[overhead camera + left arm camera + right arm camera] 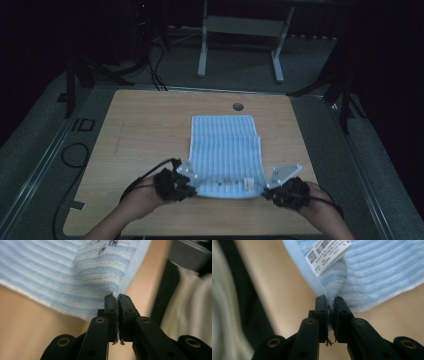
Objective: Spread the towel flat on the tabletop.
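High view: my left gripper (pixel 192 184) and right gripper (pixel 266 190) each pinch a near towel (pixel 225 150) corner; its length runs away from me

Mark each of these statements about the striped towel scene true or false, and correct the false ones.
1. The left gripper is shut on a corner of the blue striped towel. True.
2. The right gripper hangs open above the towel. False: its jaws are pinched on the towel's other near corner.
3. A white label with a barcode hangs from the towel near the right gripper. True.
4. The towel lies fully flat and in a single layer. False: in the high view its near part is lifted by the two grippers and a fold edge crosses it farther back.
5. The wooden table has a round hole near its far edge. True.
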`<state>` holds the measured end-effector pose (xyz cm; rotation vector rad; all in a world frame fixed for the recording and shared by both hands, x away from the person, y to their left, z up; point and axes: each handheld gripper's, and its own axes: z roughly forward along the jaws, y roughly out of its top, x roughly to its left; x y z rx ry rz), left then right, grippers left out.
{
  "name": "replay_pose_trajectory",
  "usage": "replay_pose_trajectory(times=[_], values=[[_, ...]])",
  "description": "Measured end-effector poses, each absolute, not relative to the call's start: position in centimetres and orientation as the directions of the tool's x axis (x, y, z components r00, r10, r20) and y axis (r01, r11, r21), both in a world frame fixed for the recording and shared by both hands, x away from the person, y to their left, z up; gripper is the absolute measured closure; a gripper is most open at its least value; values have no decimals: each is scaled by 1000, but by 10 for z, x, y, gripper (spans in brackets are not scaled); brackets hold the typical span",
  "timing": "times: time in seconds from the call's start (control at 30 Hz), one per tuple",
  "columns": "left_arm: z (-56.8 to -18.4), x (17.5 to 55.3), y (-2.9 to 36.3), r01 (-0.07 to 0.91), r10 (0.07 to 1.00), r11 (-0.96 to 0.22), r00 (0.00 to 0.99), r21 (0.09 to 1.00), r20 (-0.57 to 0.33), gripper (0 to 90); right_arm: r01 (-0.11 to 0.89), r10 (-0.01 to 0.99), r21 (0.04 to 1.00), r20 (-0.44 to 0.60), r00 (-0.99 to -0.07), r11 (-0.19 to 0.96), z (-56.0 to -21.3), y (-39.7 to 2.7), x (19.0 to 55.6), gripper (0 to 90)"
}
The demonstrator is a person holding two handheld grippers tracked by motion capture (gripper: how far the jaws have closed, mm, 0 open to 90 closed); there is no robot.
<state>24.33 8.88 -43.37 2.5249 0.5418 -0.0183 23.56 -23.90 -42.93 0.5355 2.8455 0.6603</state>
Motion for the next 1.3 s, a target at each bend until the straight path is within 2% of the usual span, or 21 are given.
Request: replay_pose_trajectory(times=[0.03,0.07,0.1,0.13,0.2,0.37,0.4,0.53,0.57,0.77,0.8,0.83,0.97,1.2,1.3], values=[[-437,236,88,379,354,-771,923,512,-150,821,301,370,447,-72,-926,842,-433,-240,228,794],[-447,220,86,362,305,-785,932,502,-196,762,286,351,443,-70,-934,849,-438,-241,219,723],[-450,216,86,354,295,-793,935,496,-196,683,292,352,450,-55,-934,844,-441,-244,213,660],[-453,214,88,354,295,-795,935,493,-195,639,315,368,453,-32,-929,834,-443,-247,210,650],[-456,219,93,365,314,-790,931,493,-187,637,334,400,459,-51,-915,823,-444,-252,209,617],[-465,244,103,413,377,-769,909,489,-175,609,353,442,485,-79,-894,800,-443,-256,225,617],[-471,259,105,447,425,-750,891,487,-163,586,362,457,495,-83,-885,790,-444,-254,238,616],[-477,281,103,461,463,-748,878,478,-122,587,384,479,516,-60,-876,766,-450,-251,263,618],[-479,288,100,454,476,-755,876,474,-80,587,393,488,518,-55,-871,760,-452,-249,271,626],[-487,318,87,472,505,-748,861,467,-63,586,414,519,502,-84,-851,760,-466,-238,308,711],[-492,333,83,472,516,-742,855,476,-42,583,435,547,510,-86,-833,742,-472,-233,326,772],[-492,333,83,472,516,-742,855,476,-42,556,435,547,510,-86,-833,742,-472,-233,326,772],[-506,364,81,526,576,-714,816,463,-39,554,496,617,519,-80,-783,696,-482,-229,356,884],[-520,385,77,549,617,-701,787,456,2,555,534,644,474,-97,-759,701,-505,-220,385,896],[-524,393,73,555,622,-692,783,463,-9,554,561,671,466,-100,-735,684,-517,-219,400,895]])
